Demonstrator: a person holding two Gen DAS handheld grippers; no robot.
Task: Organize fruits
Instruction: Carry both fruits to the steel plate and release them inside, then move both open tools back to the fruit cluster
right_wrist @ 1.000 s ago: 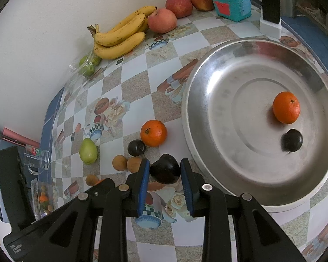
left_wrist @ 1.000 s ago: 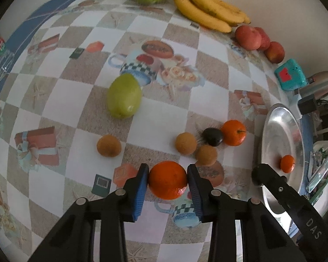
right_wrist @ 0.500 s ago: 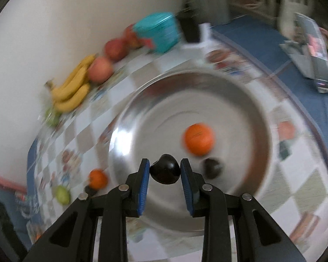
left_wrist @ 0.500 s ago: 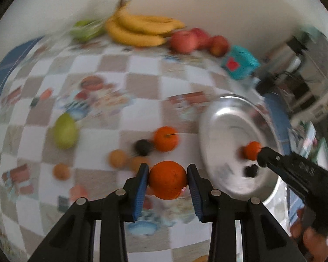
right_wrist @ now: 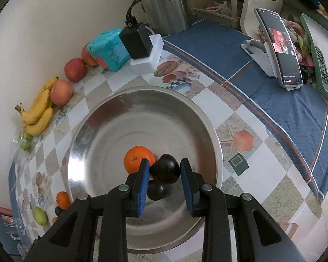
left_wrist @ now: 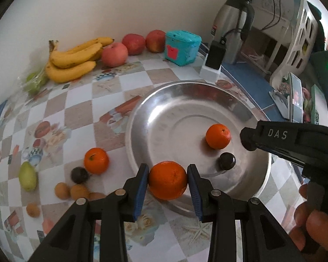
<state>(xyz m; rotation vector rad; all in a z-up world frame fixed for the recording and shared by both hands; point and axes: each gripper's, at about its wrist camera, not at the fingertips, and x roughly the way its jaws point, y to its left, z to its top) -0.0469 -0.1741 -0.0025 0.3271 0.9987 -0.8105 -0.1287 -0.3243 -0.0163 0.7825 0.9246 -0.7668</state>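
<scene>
Left tool (left_wrist: pixel 168 180) pinches one orange (left_wrist: pixel 168 180); right tool (right_wrist: pixel 165 172) pinches one dark plum (right_wrist: pixel 165 172); tray (left_wrist: pixel 142 118) holds two fruits.

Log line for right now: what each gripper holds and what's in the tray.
left gripper: shut on orange at tray rim | right gripper: shut on dark fruit over tray | tray contents: one orange, one dark fruit

orange (left_wrist: pixel 168 180) held over tray (left_wrist: pixel 185 100) rim, dark plum (right_wrist: pixel 165 171) held above tray

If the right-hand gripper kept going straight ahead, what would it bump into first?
Probably the dark plum lying in the steel tray, just below the plum that the right gripper carries; depth is uncertain.
</scene>
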